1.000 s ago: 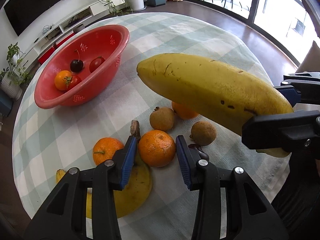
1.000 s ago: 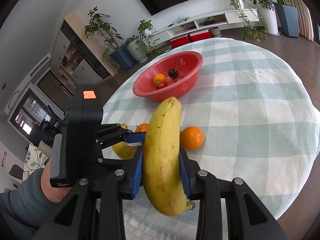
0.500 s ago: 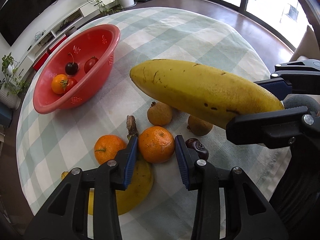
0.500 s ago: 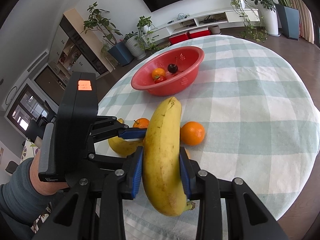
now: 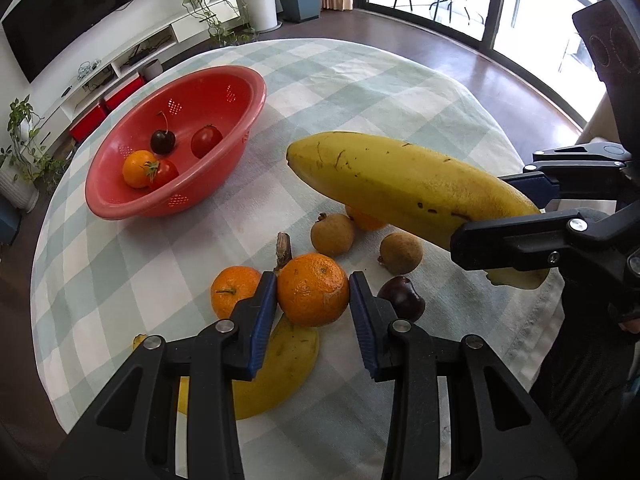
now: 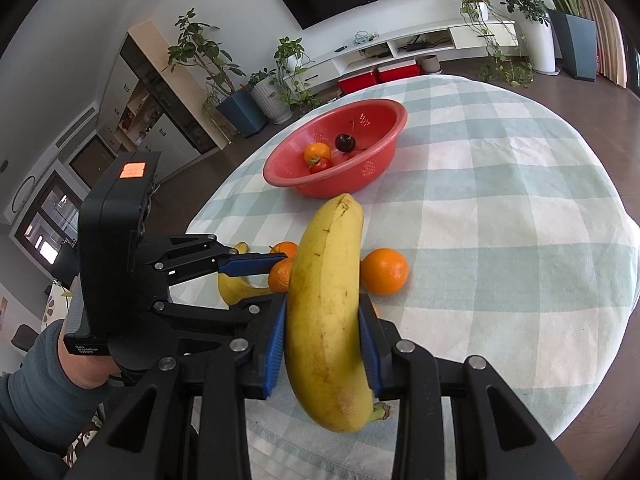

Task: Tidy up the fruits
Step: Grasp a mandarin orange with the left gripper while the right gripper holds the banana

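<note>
Checked green-and-white cloth covers a round counter in a living room with potted plants and a wall television. Left gripper is clenched on an orange, its blue pads pressing both sides of the fruit, which sits at the edge of a banana lying on the cloth under the gripper. Just left of the gripper's left finger lies a second orange. Just right of its right finger sits a dark plum-like fruit. Beyond its tips are two brown round fruits, with a third orange partly hidden behind them. Farther ahead and to the left stands a red bowl holding a cherry, two red tomatoes and a small orange fruit.

Right gripper grasps a large banana near its stem end, held above the cloth with its tip pointing toward the bowl. A grey sleeve shows behind the left gripper.
</note>
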The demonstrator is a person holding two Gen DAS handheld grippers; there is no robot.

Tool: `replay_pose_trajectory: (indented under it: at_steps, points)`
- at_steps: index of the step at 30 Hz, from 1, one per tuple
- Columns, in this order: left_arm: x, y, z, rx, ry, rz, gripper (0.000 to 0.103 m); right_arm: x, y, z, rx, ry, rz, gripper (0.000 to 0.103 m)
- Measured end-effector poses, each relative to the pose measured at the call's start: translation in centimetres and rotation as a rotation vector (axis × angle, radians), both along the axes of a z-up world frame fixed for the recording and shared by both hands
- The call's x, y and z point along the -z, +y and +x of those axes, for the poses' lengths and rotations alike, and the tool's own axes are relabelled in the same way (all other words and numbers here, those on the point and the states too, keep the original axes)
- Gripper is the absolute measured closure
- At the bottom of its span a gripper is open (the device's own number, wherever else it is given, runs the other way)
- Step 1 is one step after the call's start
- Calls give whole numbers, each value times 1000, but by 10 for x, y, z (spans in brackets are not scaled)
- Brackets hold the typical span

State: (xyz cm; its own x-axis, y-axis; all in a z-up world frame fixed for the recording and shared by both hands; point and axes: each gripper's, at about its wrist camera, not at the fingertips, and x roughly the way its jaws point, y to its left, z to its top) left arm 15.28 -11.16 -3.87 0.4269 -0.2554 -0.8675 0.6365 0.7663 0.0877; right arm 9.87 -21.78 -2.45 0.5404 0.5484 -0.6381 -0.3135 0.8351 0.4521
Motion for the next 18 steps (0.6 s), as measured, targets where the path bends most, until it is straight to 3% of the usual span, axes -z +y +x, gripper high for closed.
replay_pose_trajectory:
  at_steps: [11, 18]
  points:
    - [-35, 29, -7, -58, -44, -116, 69, -7, 0, 5, 1, -12, 1, 67]
    - [-71, 65, 20, -137, -85, -216, 69, -27, -1, 26, 3, -46, -5, 67]
